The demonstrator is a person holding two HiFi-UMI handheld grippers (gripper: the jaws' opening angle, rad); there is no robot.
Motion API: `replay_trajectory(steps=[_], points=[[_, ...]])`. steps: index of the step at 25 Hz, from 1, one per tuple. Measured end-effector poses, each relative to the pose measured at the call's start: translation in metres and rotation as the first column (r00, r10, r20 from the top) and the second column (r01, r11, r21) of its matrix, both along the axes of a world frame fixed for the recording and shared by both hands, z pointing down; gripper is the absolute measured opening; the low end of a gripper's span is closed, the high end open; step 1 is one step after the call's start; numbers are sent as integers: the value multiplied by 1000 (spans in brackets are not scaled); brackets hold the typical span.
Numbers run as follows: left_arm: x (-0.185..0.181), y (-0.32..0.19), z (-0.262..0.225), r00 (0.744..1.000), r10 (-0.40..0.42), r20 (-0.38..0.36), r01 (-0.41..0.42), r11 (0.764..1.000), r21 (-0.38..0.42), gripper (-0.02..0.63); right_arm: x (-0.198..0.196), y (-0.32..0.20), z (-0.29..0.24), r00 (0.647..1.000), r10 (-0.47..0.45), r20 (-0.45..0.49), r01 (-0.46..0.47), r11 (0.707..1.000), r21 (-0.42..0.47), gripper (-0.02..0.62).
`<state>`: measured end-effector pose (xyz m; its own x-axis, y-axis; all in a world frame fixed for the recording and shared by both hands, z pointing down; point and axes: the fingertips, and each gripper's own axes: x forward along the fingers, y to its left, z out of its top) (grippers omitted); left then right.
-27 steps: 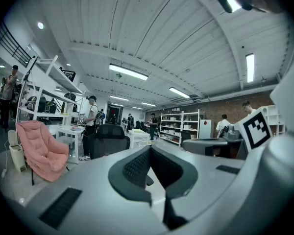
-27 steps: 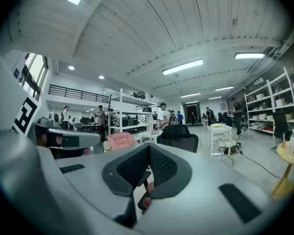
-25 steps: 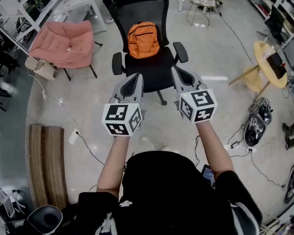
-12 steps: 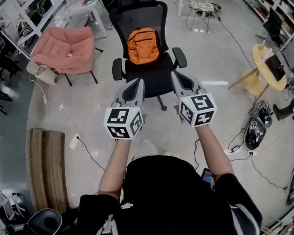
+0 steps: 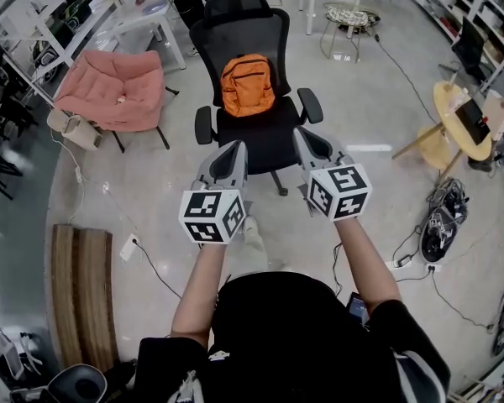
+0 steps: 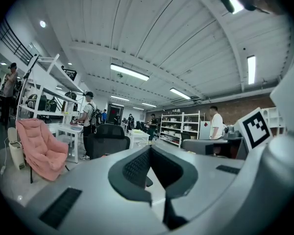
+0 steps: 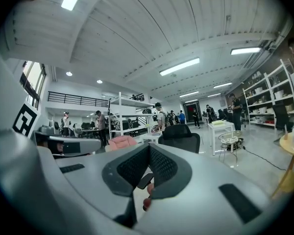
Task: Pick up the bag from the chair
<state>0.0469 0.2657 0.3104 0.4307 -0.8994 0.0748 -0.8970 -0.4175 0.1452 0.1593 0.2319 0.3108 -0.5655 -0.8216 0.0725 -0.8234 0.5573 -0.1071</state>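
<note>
The backpack (image 5: 247, 84) sits on the office chair's (image 5: 269, 137) seat, against its backrest; the left gripper (image 5: 233, 149) and the right gripper (image 5: 303, 137) hang side by side before the chair, apart from it; a padded lounge chair (image 5: 113, 78) stands to its left, a round side table (image 5: 450, 99) well to its right, a wire stool (image 5: 350, 13) behind.

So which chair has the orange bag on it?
The black office chair: the orange bag leans on its backrest. The pink chair beside it carries no bag.
</note>
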Motion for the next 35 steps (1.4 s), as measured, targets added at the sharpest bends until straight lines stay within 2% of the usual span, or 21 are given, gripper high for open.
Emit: replay_trajectory(steps=[12, 24, 35], points=[[-20, -60, 4, 1000, 7, 1, -7, 1000, -7, 5, -19, -58, 11, 1000, 7, -1, -7, 1000, -29, 2], [-45, -157, 22, 999, 38, -31, -40, 997, -62, 5, -41, -156, 21, 999, 52, 12, -51, 995, -86, 1], [-91, -234, 13, 997, 62, -38, -65, 995, -74, 5, -82, -234, 15, 997, 81, -7, -81, 991, -106, 2]])
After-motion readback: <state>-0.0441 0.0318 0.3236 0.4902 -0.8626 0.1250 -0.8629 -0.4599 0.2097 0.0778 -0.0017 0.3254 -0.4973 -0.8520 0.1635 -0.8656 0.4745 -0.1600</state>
